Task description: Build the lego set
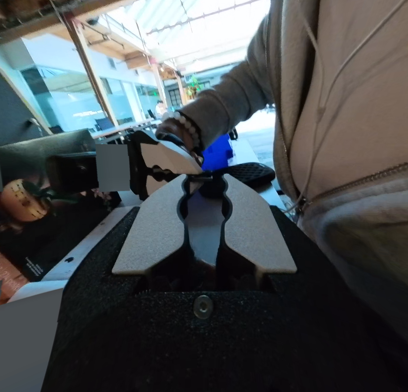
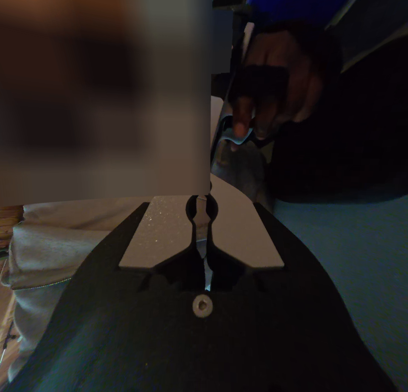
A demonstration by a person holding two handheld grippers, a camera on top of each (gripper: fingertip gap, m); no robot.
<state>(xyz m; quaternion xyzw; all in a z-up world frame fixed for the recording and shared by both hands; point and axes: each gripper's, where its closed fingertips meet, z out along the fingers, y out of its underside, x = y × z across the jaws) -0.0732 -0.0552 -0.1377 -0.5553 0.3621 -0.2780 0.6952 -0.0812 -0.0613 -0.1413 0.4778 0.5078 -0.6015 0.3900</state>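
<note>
In the left wrist view my left gripper [image 1: 204, 178] points across a white table [image 1: 268, 188], its grey fingers [image 1: 163, 215] apart. My right gripper [image 1: 197, 172] reaches in from the upper left, and its white finger plates look closed together. Its tip lies between my left fingertips. A small dark flat piece [image 1: 199, 178] sits at that tip, and I cannot tell which pads touch it. A dark rounded thing [image 1: 213, 192] shows just behind. In the right wrist view the right fingers [image 2: 163, 231] stand close together, with their tips behind a blurred patch.
A blue box [image 1: 217, 155] and a black mesh object [image 1: 250, 173] lie beyond the tips. A printed picture with a yellow pot [image 1: 24, 201] lies at left. The person's beige hoodie [image 1: 342, 116] fills the right. A hand on a handle [image 2: 276, 83] shows in the right wrist view. Only a small space, under 4 cm, lies between the two pairs of fingers.
</note>
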